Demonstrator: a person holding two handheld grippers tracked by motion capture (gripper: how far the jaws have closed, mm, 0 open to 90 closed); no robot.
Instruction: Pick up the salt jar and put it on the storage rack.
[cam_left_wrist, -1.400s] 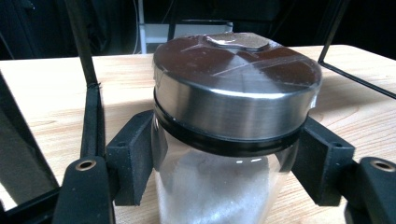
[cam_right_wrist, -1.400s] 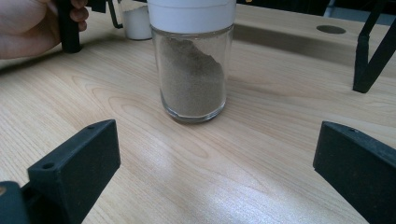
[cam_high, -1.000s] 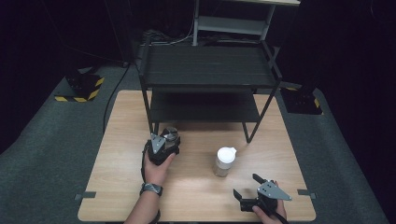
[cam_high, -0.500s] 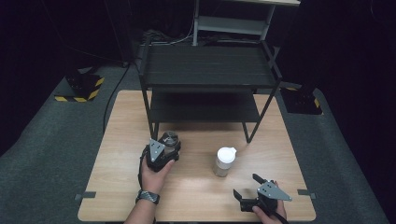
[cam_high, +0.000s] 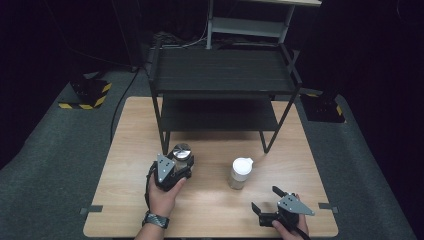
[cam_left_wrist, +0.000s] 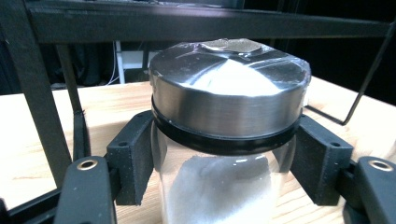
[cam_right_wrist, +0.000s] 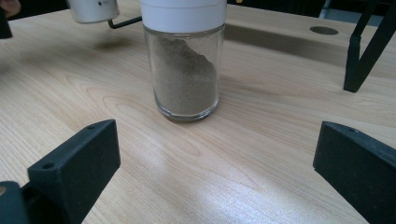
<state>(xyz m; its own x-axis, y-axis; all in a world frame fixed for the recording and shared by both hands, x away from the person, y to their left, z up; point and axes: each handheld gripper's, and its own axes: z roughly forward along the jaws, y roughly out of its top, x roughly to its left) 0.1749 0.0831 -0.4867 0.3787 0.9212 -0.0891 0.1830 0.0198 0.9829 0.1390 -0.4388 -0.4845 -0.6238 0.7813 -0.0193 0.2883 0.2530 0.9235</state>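
Note:
My left gripper (cam_high: 179, 166) (cam_left_wrist: 224, 172) is shut on a glass jar (cam_high: 182, 151) (cam_left_wrist: 229, 84) with a shiny metal lid and white powder inside. Its pads clamp the jar just under the lid. The jar hangs a little above the table, in front of the rack's left front leg, and its white bottom (cam_right_wrist: 91, 9) casts a shadow on the wood. A second jar (cam_high: 240, 173) (cam_right_wrist: 187, 70), white-capped and holding brown powder, stands upright on the table. My right gripper (cam_high: 267, 200) (cam_right_wrist: 219, 177) sits near the front right edge, open, aimed at that jar and short of it.
A black two-tier rack (cam_high: 220, 75) stands on the far half of the wooden table (cam_high: 125, 210), its lower shelf (cam_high: 217, 116) just above the tabletop. One of its legs (cam_right_wrist: 362, 56) stands right of the brown jar. Dark floor surrounds the table.
The left hand has shifted slightly toward the near edge and risen, with the metal-lidded jar still in its grip. The right gripper and the white-capped jar have stayed put.

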